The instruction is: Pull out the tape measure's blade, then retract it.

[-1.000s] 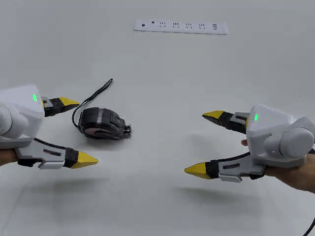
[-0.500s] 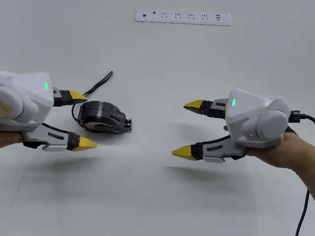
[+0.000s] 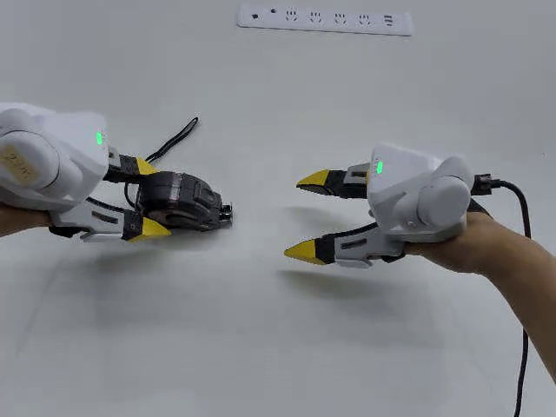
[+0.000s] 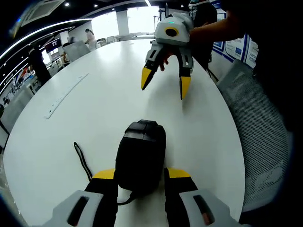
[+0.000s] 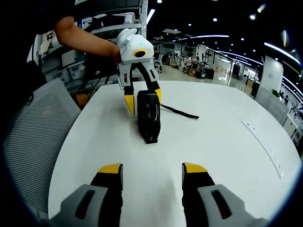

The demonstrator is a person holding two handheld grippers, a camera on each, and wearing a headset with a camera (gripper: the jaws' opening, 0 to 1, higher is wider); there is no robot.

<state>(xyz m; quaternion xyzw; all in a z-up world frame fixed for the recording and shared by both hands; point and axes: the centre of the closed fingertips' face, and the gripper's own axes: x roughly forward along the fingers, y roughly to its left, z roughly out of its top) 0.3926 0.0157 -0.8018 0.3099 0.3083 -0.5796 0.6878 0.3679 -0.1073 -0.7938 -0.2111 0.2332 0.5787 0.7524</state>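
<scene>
Finds left gripper [image 3: 149, 197] pinching the tape measure [image 3: 181, 201] on the table [image 3: 261, 347], blade wound in. Finds right gripper [image 3: 306, 216] spread, empty, facing the hook [image 3: 225, 214] but apart. Judges pull-out not begun; calls next for nipping the hook squarely.

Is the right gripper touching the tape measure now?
Apart. The head view shows bare table between the right gripper and the tape measure.

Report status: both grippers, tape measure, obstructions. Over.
Left white yellow-tipped gripper straddles black rounded plastic tape measure, grip unconfirmed. Right gripper open, hovering apart, facing hook end. Nothing pulled out yet. Nothing between them.
</scene>
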